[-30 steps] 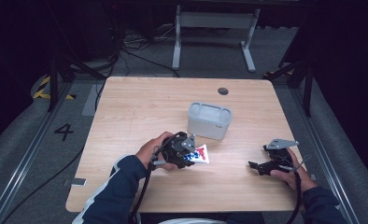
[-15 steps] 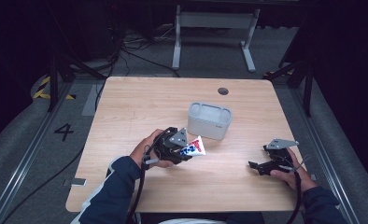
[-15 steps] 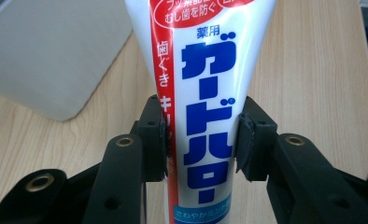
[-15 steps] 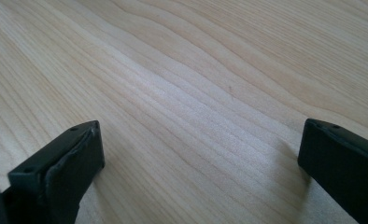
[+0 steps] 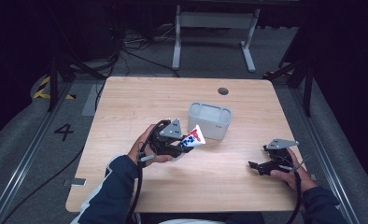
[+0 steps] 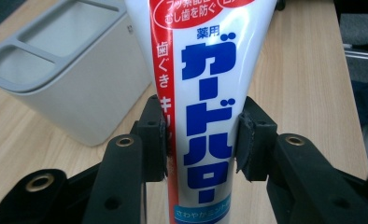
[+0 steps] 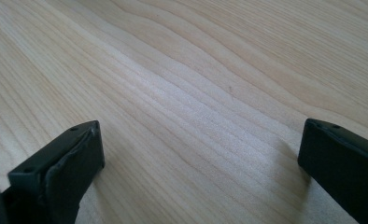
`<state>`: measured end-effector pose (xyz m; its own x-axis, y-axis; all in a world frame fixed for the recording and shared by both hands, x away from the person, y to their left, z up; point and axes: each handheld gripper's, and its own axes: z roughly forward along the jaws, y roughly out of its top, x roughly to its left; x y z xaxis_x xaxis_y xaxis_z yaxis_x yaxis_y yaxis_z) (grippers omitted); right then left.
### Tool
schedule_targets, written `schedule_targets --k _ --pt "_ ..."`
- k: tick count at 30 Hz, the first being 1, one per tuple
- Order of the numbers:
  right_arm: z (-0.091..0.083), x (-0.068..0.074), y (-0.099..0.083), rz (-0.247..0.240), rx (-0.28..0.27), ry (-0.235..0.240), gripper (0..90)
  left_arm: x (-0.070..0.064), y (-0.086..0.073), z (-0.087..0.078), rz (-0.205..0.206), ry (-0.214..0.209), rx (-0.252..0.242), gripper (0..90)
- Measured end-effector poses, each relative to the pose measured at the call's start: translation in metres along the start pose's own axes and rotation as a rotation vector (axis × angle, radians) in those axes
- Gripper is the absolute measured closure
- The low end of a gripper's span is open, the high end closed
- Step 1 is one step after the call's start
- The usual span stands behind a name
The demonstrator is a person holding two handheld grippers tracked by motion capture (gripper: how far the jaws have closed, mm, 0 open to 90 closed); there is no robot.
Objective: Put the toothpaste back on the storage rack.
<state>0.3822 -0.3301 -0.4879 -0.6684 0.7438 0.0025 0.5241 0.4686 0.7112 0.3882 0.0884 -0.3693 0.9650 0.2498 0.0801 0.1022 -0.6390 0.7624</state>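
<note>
Room: dark surround, grey floor [image 5: 42, 107] with metal rails, loose cables and a yellow-black hazard strip at left; a grey metal stand [image 5: 215, 28] beyond the far edge.

Worktop [image 5: 135, 102]: rectangular, pale wood laminate with fine lengthwise grain, rounded corners, a dark round grommet [image 5: 223, 91] near the far edge.

Bin [image 5: 210, 121]: small grey plastic container, rectangular with rounded corners, matte, open top divided into compartments; it stands near the worktop's centre.

Toothpaste tube [image 5: 193, 137]: glossy white plastic with a red stripe and blue Japanese lettering, flat and widening toward its far end. Its long axis runs away from the left gripper toward the bin, with the wide end lifted and just beside the bin's near wall; the tube is held above the worktop.

Left gripper [image 5: 184, 145]: black, with a grey triangular plate; fingers [image 6: 154, 140] clamped on either side of the toothpaste tube's narrower part.

Right gripper [image 5: 253, 166]: black, at the worktop's right near side, well apart from the bin; fingers [image 7: 74, 154] spread wide over bare wood, grasping nothing.
</note>
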Motion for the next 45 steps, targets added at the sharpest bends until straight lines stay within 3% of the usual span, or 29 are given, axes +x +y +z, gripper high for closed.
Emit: schedule_targets --k 19,23,33,36,45 --pt "0.000 0.000 0.000 -0.001 0.000 0.001 0.5 0.009 0.011 -0.013 -0.102 0.089 -0.137 61.1" --pt "0.000 0.000 0.000 0.000 -0.001 0.002 0.5 0.012 0.014 -0.014 -0.120 0.088 -0.161 61.1" --pt "0.000 0.000 0.000 -0.001 0.000 0.001 0.5 0.016 0.026 -0.012 -0.111 0.087 -0.192 61.1" --pt "0.000 0.000 0.000 -0.002 0.000 0.001 0.5 0.016 0.032 -0.012 -0.090 0.108 -0.202 61.0" --pt "0.000 0.000 0.000 0.001 -0.001 0.002 0.5 0.024 0.046 -0.007 -0.098 0.127 -0.221 61.0"
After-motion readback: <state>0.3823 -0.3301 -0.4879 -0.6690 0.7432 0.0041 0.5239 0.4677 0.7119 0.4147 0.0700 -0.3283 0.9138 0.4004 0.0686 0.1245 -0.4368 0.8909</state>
